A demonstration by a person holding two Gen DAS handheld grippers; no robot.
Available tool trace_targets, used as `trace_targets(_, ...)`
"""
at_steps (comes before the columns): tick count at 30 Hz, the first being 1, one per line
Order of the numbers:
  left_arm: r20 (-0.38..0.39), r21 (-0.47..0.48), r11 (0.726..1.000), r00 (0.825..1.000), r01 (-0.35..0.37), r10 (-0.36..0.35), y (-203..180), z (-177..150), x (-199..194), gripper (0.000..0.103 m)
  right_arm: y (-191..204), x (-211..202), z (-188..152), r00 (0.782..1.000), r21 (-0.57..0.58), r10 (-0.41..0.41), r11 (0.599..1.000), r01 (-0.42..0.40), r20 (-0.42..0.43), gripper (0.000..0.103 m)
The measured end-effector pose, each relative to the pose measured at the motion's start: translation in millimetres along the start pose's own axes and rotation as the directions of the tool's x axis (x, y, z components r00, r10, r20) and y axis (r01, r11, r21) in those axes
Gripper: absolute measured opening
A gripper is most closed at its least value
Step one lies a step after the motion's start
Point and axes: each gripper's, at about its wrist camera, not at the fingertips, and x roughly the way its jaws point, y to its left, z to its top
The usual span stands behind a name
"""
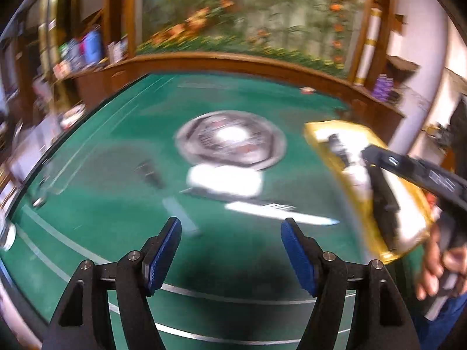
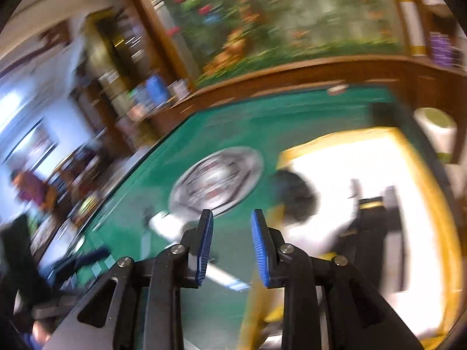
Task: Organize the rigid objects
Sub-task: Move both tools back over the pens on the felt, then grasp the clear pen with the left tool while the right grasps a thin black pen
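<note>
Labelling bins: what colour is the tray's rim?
Yellow rim; right wrist view shows it best.

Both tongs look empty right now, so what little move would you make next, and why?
Probably lower the left tongs onto the white block lying loose on the green table. They are open and empty above it. The yellow-rimmed tray to the right already holds items. The pictures are blurred, so this is a guess.

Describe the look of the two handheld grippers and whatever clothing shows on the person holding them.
Both the left gripper and the right gripper have matte black angular linkage arms joined by round silver pivot pins. Their fingers carry ribbed blue pads. Seen from the left wrist camera, the right gripper's black body bears small white markings, too blurred to read. By the hand gripping it, blue clothing shows.
</note>
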Motion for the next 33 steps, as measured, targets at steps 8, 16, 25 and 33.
trace_targets(8,-0.04,-0.142,0.986,0.995,-0.091,0.086,75.8,-6.0,7.3,0.075,46.4,84.7,-16.3,0.965,-0.084,-0.081,0.995,0.062,-0.249,0.026)
trace_targets(16,-0.067,-0.136,0.986,0.994,-0.097,0.089,80.6,-8.5,15.8,0.075,36.8,102.4,-33.6,0.939,-0.038,-0.024,0.999,0.012,-0.344,0.027)
trace_targets(25,-0.129,-0.146,0.985,0.989,-0.088,0.069,85.3,8.5,38.6,0.075,78.5,92.0,-52.9,0.927,-0.171,0.044,0.979,-0.115,-0.373,0.027)
trace_targets(33,-0.247,-0.202,0.973,0.967,-0.113,0.061,86.1,36.7,91.4,0.075,63.1,83.1,-44.1,0.946,-0.122,0.042,0.989,-0.086,-0.322,0.027)
